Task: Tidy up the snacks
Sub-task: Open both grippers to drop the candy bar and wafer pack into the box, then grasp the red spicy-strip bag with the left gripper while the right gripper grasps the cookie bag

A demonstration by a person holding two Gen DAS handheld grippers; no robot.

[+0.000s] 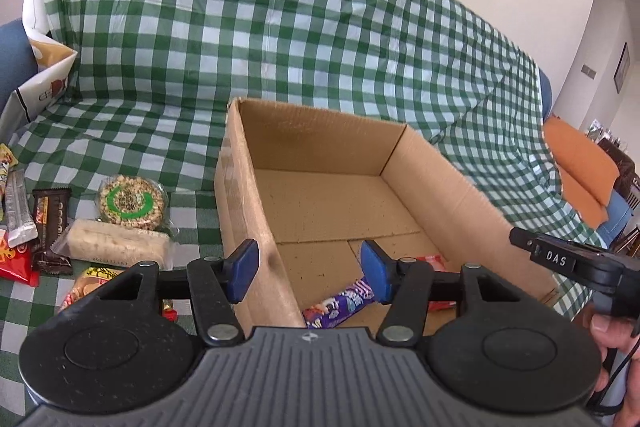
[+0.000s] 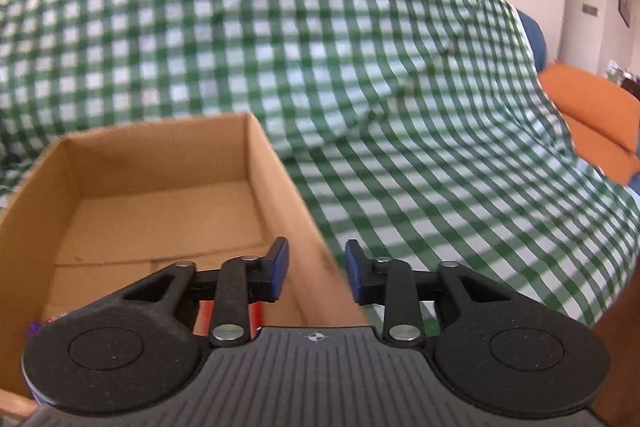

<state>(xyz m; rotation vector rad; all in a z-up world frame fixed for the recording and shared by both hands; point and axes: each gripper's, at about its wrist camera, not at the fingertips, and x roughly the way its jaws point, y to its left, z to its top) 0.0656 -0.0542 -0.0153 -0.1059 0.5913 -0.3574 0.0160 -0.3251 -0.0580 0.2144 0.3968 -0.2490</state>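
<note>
**Left-wrist view: two snacks boxed, a pile left**

You have a purple wrapper (image 1: 340, 307) and a red packet (image 1: 434, 263) in the cardboard box's (image 1: 320, 203) near end. Round cracker pack (image 1: 132, 203), pale bar (image 1: 116, 247) and chocolate bar (image 1: 50, 227) wait left of it on the checked cloth (image 1: 280, 27). Left gripper (image 1: 310, 271) spread, straddling the box's left wall; right gripper (image 2: 316, 271) part-spread over the right wall. Neither holds anything.

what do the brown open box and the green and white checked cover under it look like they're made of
The brown open box looks like plain corrugated cardboard, matte: raw tan faces, folded bottom flaps, thick cut edges. The green and white checked cover seems to be thin plastic sheeting or light cloth; it drapes in soft creases with a faint sheen, so which one stays unclear.
</note>
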